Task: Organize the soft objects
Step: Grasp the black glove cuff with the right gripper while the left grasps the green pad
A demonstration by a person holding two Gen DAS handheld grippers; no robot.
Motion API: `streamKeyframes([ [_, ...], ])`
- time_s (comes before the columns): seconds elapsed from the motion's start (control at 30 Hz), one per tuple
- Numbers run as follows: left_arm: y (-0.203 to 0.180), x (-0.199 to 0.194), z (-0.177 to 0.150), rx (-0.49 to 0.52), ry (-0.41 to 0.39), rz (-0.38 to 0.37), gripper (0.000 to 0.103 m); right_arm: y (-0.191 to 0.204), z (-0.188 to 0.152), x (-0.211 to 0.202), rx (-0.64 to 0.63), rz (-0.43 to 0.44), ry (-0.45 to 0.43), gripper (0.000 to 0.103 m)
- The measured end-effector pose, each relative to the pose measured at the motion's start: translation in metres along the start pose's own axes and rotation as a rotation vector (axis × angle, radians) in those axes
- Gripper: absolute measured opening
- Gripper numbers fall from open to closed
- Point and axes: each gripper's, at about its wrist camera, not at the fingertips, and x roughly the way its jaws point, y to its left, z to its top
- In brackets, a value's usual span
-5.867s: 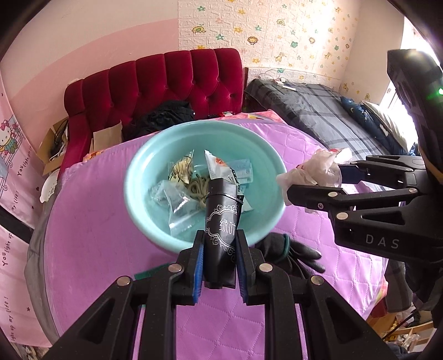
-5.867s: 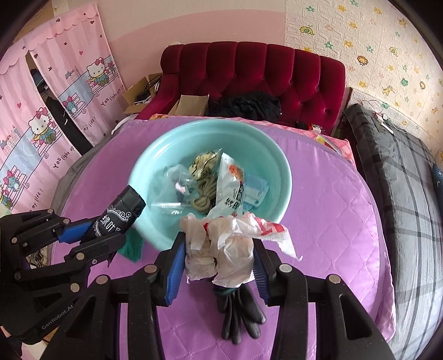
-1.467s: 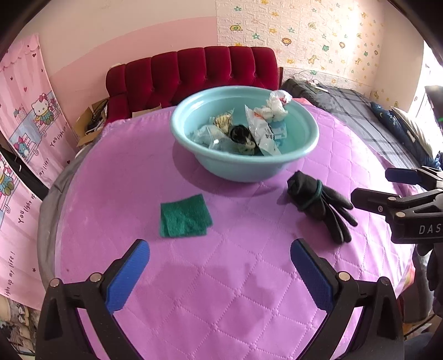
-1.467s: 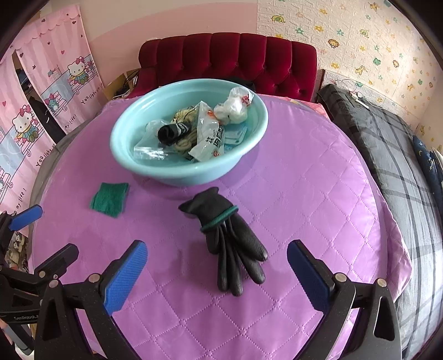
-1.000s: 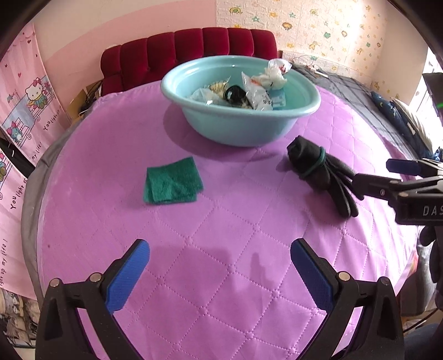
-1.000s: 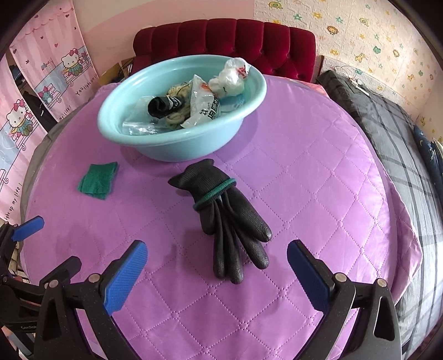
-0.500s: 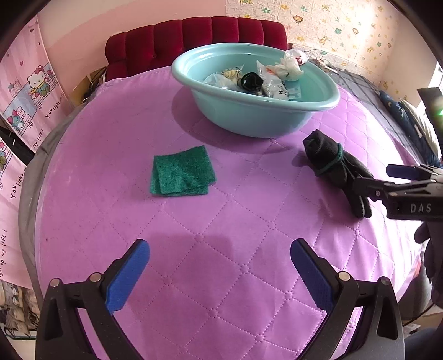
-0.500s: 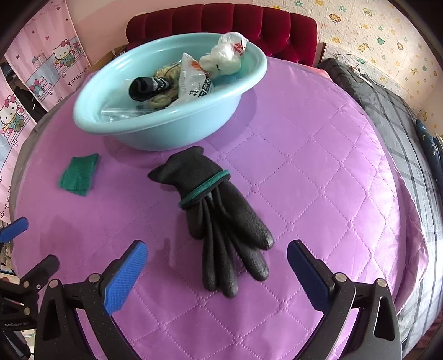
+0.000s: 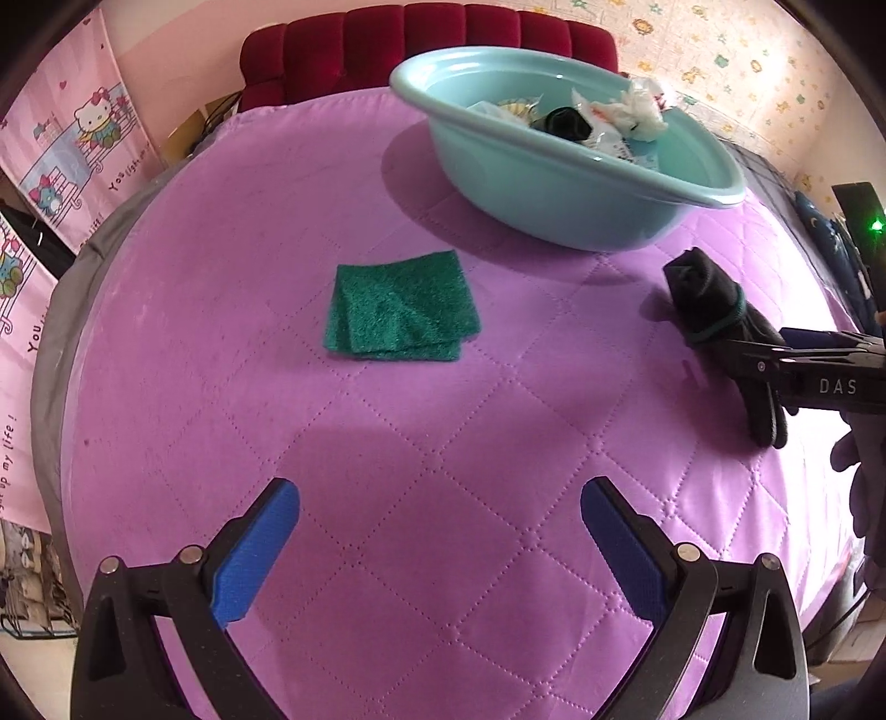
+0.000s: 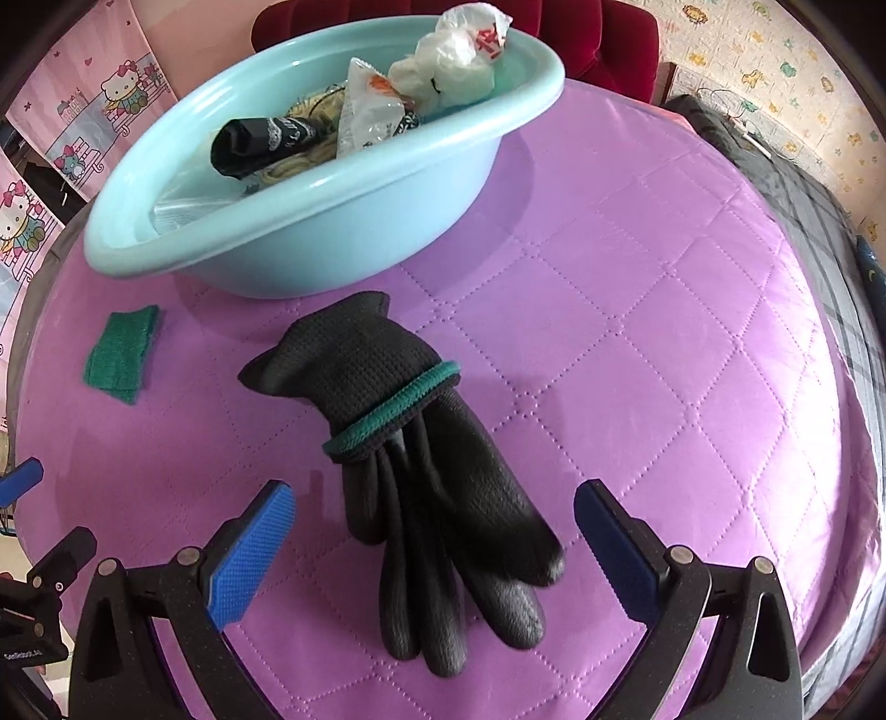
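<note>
In the left wrist view the right gripper (image 9: 786, 360) enters from the right edge and covers the middle of the gloves (image 9: 714, 310), so only their cuff end and some fingertips show there; its body is cut off by the frame, and a gloved hand (image 9: 864, 487) shows just below it. The right wrist view shows the gloves (image 10: 410, 437) whole: a black bundle bound by a green cuff band, lying on the purple quilted cover (image 10: 664, 354) just in front of the basin (image 10: 343, 221), fingertips pointing toward the camera and lying between the blue pads (image 10: 252, 559). The right gripper (image 10: 437, 554) has its jaws wide apart, on either side of the glove fingers without touching them. The left gripper (image 9: 437, 554) is also spread wide and holds nothing, over bare cover. The green pad (image 9: 398, 310) lies flat, well ahead of it and left of the basin (image 9: 554, 183). The basin's near wall hides much of its contents; above the rim a black pouch (image 10: 260, 144), a crumpled white bag (image 10: 448, 61) and clear wrappers (image 10: 365, 116) can be made out, the rest too tangled to tell. Behind stand a red tufted headboard (image 9: 432, 39), pink cartoon curtains (image 9: 66, 160) to the left and a grey checked bed (image 10: 803, 183) to the right.
</note>
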Motion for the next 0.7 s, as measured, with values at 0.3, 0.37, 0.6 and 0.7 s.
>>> streamKeyframes([
  [0.3,0.003,0.019,0.014,-0.025,0.016,0.016,0.103,0.001,0.017,0.009,-0.009,0.060,0.021,0.034],
  [0.37,0.005,0.022,0.018,-0.024,0.021,0.016,0.103,-0.001,0.020,0.009,0.004,0.068,0.022,0.030],
  [0.6,0.010,0.036,0.035,-0.021,0.023,0.018,0.103,-0.002,0.020,-0.007,0.006,0.069,0.003,0.029],
  [0.7,0.014,0.044,0.044,-0.030,0.029,0.019,0.103,0.000,0.020,-0.008,0.010,0.061,-0.003,0.029],
])
